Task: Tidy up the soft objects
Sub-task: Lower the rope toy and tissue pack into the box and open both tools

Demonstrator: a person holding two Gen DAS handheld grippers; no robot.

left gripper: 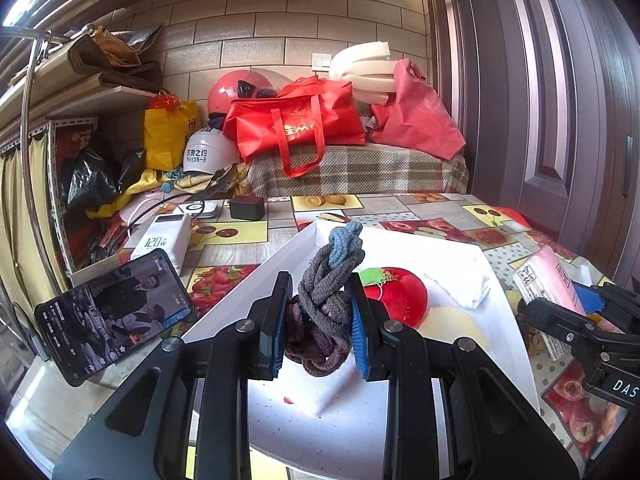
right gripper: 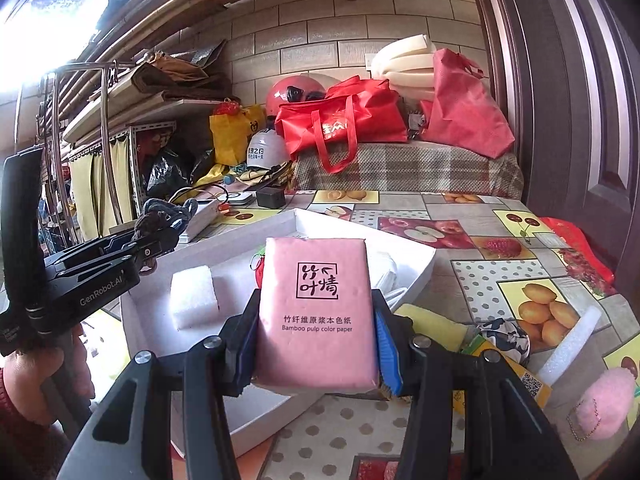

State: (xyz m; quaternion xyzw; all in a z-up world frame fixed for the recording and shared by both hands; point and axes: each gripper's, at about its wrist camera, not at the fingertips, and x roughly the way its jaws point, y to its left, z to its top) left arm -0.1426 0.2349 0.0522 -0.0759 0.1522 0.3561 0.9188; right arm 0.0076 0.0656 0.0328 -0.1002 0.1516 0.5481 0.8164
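My left gripper (left gripper: 318, 320) is shut on a knotted bundle of grey, purple and blue hair ties (left gripper: 326, 292), held over the white tray (left gripper: 256, 280). Inside the tray lie a red plush apple (left gripper: 400, 294), a folded white cloth (left gripper: 460, 284) and a white foam block (right gripper: 194, 296). My right gripper (right gripper: 316, 344) is shut on a pink tissue pack (right gripper: 316, 312), upright above the tray's near right corner. The left gripper (right gripper: 156, 246) with the hair ties (right gripper: 166, 212) shows at the left of the right wrist view; the tissue pack (left gripper: 548, 280) shows at the right of the left wrist view.
A phone (left gripper: 114, 316) leans left of the tray beside a white power bank (left gripper: 164, 240). On the fruit-print tablecloth (right gripper: 480, 240) right of the tray lie a yellow sponge (right gripper: 432, 326), a patterned cloth ball (right gripper: 506, 338), a foam stick (right gripper: 570, 346) and a pink plush (right gripper: 606, 408). Bags and helmets are piled behind.
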